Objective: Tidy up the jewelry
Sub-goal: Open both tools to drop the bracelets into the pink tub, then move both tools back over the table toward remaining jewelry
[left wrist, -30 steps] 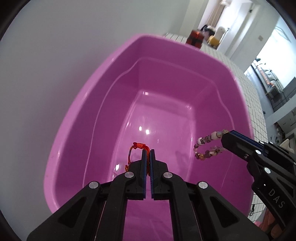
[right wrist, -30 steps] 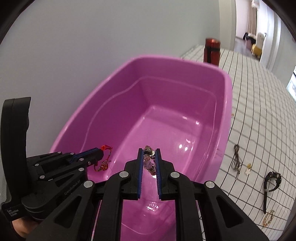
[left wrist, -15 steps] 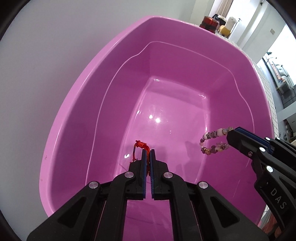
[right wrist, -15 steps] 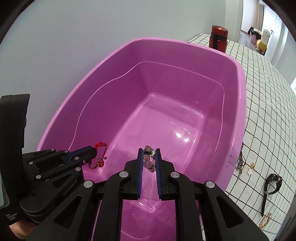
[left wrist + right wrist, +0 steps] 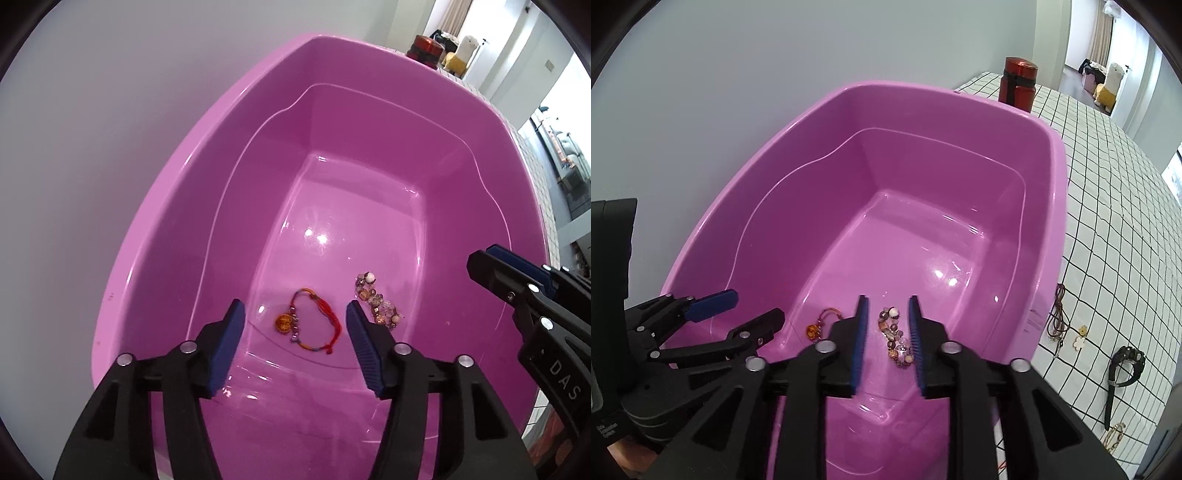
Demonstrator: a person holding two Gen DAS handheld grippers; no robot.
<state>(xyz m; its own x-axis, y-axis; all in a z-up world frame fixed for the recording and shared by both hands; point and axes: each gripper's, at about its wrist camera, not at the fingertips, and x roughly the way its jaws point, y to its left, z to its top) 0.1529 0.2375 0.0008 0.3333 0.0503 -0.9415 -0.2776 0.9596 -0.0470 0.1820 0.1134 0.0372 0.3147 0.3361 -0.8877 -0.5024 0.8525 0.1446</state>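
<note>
Purple plastic, glossy and smooth, forms the tub [image 5: 177, 236] that now holds two pieces of jewelry on its floor, close to the near end wall. The red cord bracelet [image 5: 314, 325] lies in a loose loop with an amber bead and small charms at one side; the beaded bracelet [image 5: 376, 306] lies just beside it, towards the tub's right wall, not touching it as far as I can tell.

The left gripper [image 5: 293, 345] hangs above the cord bracelet with its jaws opening, nothing between the pads. The right gripper [image 5: 888, 343] hovers over the beaded bracelet [image 5: 895, 334], jaws also opening, and the beads rest on the tub floor below, free of the pads.

Both pieces look light and limp. The cord would fold and dangle from any pinch point, so its knot or bead seems the surest hold. The beads look hard, rounded and probably slippery against flat pads; pinching across the strand between two beads should hold better.

On the checked cloth [image 5: 1108, 206] beyond the tub's right rim a brown cord necklace [image 5: 1057, 317], a black watch [image 5: 1123, 369] and a gold chain [image 5: 1113, 435] await sorting.
</note>
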